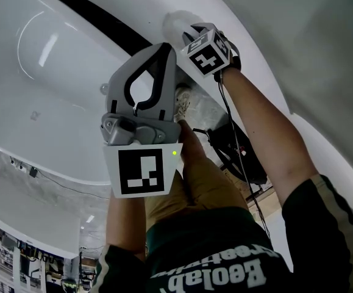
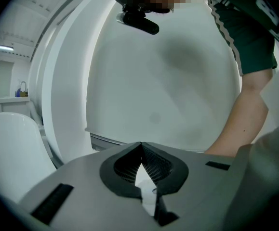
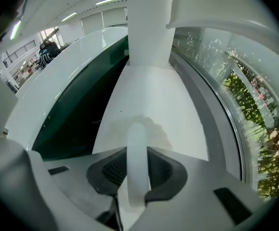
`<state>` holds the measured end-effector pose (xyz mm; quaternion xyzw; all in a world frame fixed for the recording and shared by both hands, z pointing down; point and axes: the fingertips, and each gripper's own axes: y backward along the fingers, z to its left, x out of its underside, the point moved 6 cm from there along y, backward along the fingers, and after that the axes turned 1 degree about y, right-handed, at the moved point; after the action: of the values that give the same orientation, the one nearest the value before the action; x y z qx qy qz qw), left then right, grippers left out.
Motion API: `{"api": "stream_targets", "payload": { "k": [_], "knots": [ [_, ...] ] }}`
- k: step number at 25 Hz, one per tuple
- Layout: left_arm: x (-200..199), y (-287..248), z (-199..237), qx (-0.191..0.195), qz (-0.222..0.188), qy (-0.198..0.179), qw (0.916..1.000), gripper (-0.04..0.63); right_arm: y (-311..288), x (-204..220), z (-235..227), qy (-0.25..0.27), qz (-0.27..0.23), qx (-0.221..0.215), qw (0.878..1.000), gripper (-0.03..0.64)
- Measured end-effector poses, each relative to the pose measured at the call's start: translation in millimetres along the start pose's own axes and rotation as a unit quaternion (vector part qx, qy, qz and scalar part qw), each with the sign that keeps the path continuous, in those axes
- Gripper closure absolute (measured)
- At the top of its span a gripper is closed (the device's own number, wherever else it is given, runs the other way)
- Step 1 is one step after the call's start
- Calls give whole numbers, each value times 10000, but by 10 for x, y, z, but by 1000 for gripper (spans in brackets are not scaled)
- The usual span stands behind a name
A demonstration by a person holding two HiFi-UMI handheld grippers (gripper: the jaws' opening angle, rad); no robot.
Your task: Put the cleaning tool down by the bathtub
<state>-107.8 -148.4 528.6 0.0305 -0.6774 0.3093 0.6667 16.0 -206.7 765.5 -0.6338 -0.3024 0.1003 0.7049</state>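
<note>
The cleaning tool's white, rounded handle (image 3: 136, 138) stands upright between the dark pads (image 3: 111, 170) of my right gripper (image 3: 138, 153), which is shut on it. In the head view that gripper's marker cube (image 1: 205, 49) is held out over the white bathtub (image 1: 48, 60), and a pale end of the tool (image 1: 177, 23) shows just beyond it. My left gripper (image 1: 164, 47) sits nearer, in the middle of the head view, pointing at the tub. Its jaws meet at the tips (image 2: 140, 144) with nothing between them.
Below the right gripper runs the tub's white rim (image 3: 149, 100), with a dark green gap (image 3: 81, 95) to its left and a window with plants (image 3: 245, 95) to its right. A white post (image 3: 149, 23) rises ahead. My tan-trousered legs (image 1: 194, 176) and black cables (image 1: 237, 145) lie under the arms.
</note>
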Motion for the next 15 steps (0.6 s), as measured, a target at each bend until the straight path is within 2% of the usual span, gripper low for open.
{"api": "stream_targets", "payload": {
  "k": [7,9,12,15],
  "knots": [
    [80,23,-19,10,26,62,10000,586,-18,30,4,-146,-146,27,9998,520],
    [76,30,-20,-2,-6,29,10000,586,2,48,-25,-264,-280,215,9990,506],
    [78,65,-40,-47,-6,18,10000,586,89,123,-103,-535,-632,430,9956,341],
    [70,109,-59,-74,-15,-6,10000,586,212,170,-125,-857,-927,141,9919,281]
  ]
}}
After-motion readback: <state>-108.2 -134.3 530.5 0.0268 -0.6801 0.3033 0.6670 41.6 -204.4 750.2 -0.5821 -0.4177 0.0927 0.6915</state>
